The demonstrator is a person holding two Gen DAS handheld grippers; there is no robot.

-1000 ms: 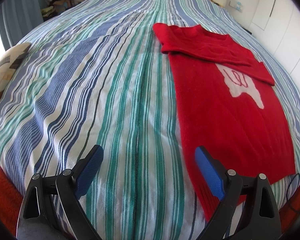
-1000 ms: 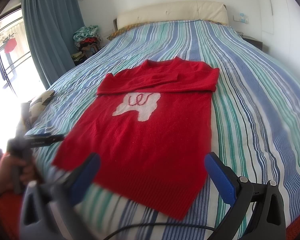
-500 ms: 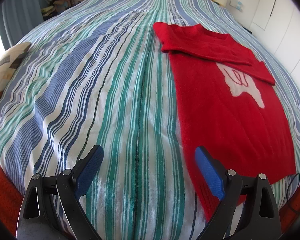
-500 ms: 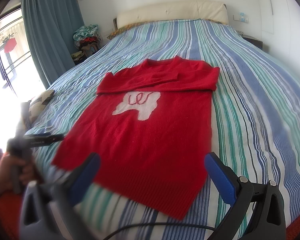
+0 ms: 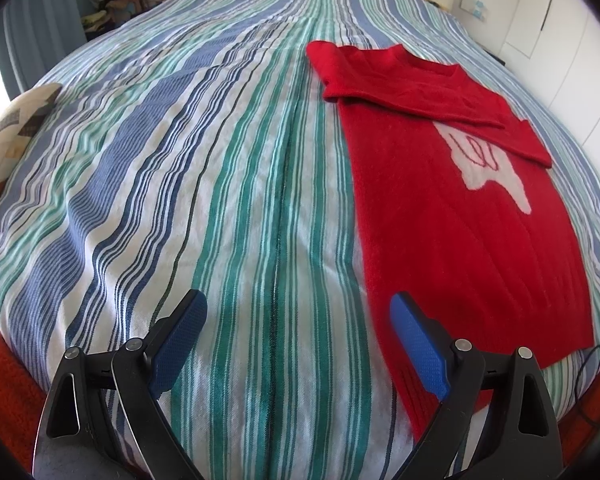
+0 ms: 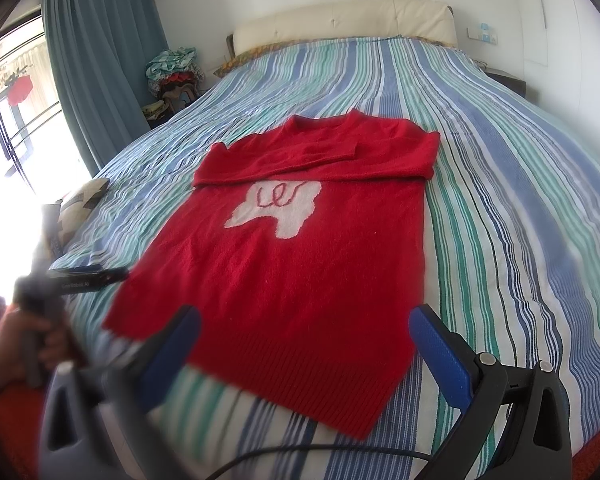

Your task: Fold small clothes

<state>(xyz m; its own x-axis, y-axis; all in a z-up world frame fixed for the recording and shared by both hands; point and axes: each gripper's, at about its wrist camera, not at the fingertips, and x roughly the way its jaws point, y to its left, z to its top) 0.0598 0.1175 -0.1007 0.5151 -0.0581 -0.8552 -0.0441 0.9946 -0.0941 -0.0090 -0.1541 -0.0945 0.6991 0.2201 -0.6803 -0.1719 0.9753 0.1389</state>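
Sweater (image 6: 300,280) lies flat, face up, on bed (image 6: 520,208) near the foot edge, neck toward headboard (image 6: 344,20). Both sleeves already folded across the chest, overlapping just above white motif (image 6: 278,210); body not yet folded. Judged stage: sleeve step done, approx. mid-task; lengthwise fold of body outstanding. Next move calls for pinching the ribbed hem (image 6: 312,384) at its two corners and carrying it up toward the neck, keeping the sleeve stack undisturbed. Left gripper (image 5: 300,344): fingers spread wide, nothing between them, hovering over bare bedspread w/ near-left hem corner just beside its right pad. Right gripper (image 6: 304,356): fingers likewise apart, empty, straddling the hem from above; contact w/ fabric cannot be confirmed. Material: sweater is red fuzzy knit, soft, limp, ribbed band at hem, crew neck; likely to sag if lifted by one corner only. Motif is knitted-in, irregular outline, red squiggle on it. Bedspread is woven cotton-type, blue/green/white stripes, slight ripples. Gripper pads blue, textured; frames black plastic. Surroundings: patterned cushion (image 5: 12,132) at left bed edge, clothes pile (image 6: 172,72) by blue curtain (image 6: 100,68), cable (image 6: 300,454) trailing beneath right gripper.
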